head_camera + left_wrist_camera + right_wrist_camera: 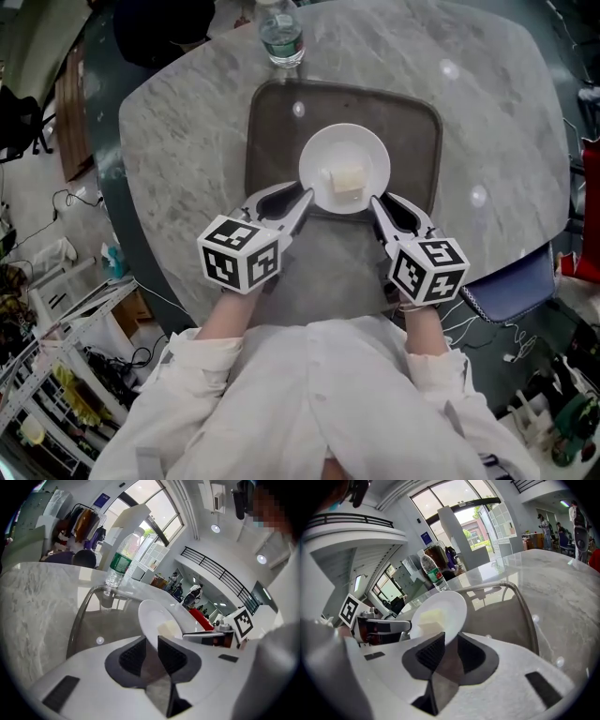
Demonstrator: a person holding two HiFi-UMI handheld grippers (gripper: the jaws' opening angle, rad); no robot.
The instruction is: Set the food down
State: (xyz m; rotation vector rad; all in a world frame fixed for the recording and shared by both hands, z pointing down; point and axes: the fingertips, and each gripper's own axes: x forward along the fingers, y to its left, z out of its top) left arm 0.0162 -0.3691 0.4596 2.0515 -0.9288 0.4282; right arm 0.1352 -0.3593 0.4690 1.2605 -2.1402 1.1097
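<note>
One white plate [322, 150], one block of food [348, 179], one dark tray [272, 141], one water bottle [280, 37], one marble table [178, 141] and two grippers, the left gripper [305, 199] and right gripper [377, 204], appear.

I'm looking down on a grey-veined marble desk [169, 141] with rounded corners. A clear plastic water bottle with a green label [280, 37] stands upright near its far edge. A blue padded seat [511, 281] sits just beside the desk's right edge and is partly tucked under it. On the pale floor to my left, loose black cables [75, 199] trail near a white wire rack [56, 375] crowded with small clutter. The left camera also catches a rail of hanging clothes [80, 521] well beyond the desk.
</note>
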